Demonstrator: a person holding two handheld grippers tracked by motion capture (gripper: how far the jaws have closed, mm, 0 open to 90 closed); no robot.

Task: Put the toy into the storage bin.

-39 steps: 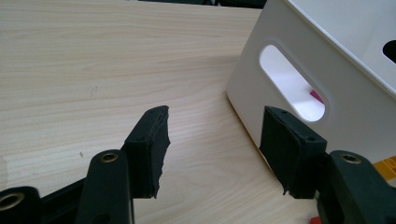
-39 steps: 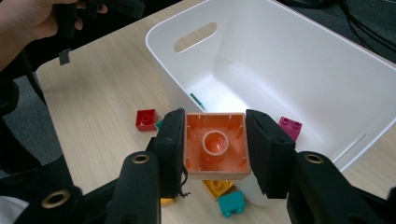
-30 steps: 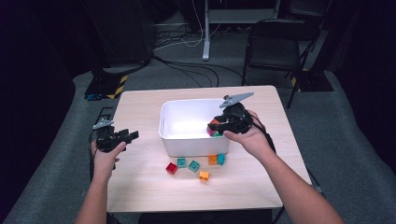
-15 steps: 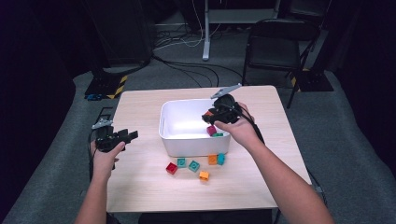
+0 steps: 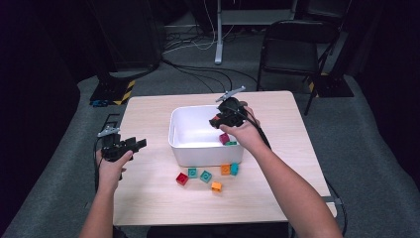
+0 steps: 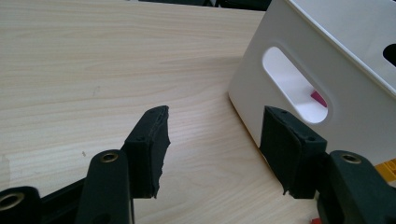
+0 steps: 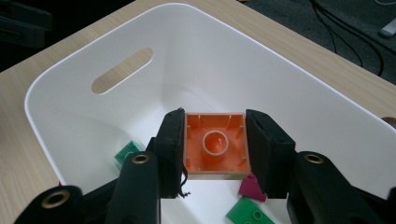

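Over the right half of the white bin (image 5: pixel 194 130), my right gripper (image 5: pixel 221 119) is shut on an orange brick (image 7: pixel 215 144), whose hollow underside faces the camera. Both pads press the brick's sides above the bin (image 7: pixel 210 56). On the bin floor lie a magenta brick (image 5: pixel 224 138) and green bricks (image 7: pixel 247 212). My left gripper (image 5: pixel 130 145) hovers left of the bin, over the table, open with nothing between its jaws. In the left gripper view, that gripper (image 6: pixel 212 140) points at the bin's side wall (image 6: pixel 336 70) with its handle slot (image 6: pixel 294 86).
Several loose bricks lie on the wooden table (image 5: pixel 277 193) in front of the bin: a red one (image 5: pixel 182 178), teal ones (image 5: pixel 205 176) and orange ones (image 5: pixel 216 186). A black chair (image 5: pixel 289 47) and floor cables stand beyond the far edge.
My right gripper has carried the orange brick leftward from the bin's right rim to above its inside, sinking slightly. The left gripper has stayed put.
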